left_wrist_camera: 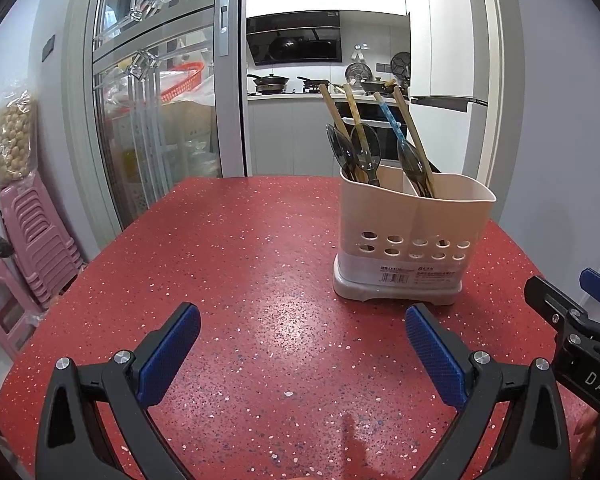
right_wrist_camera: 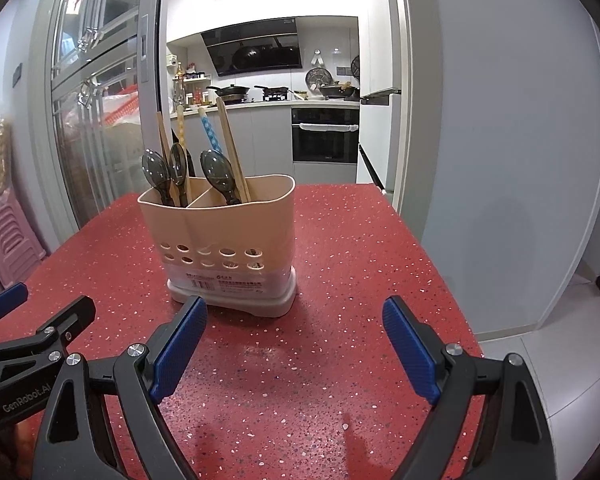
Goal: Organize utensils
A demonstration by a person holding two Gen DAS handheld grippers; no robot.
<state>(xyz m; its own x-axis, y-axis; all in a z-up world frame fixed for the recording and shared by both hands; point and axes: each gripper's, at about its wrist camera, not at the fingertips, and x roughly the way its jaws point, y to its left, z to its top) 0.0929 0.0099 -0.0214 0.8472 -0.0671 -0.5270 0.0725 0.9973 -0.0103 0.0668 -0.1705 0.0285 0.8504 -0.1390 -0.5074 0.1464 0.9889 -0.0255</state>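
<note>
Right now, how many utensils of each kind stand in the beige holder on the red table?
In the beige utensil holder on the red table:
Dark translucent spoons: 3
Plain wooden chopsticks: 2
Yellow patterned chopstick: 1
Blue patterned chopstick: 1
Total: 7
The left gripper and the right gripper are both open and hold nothing.
</note>
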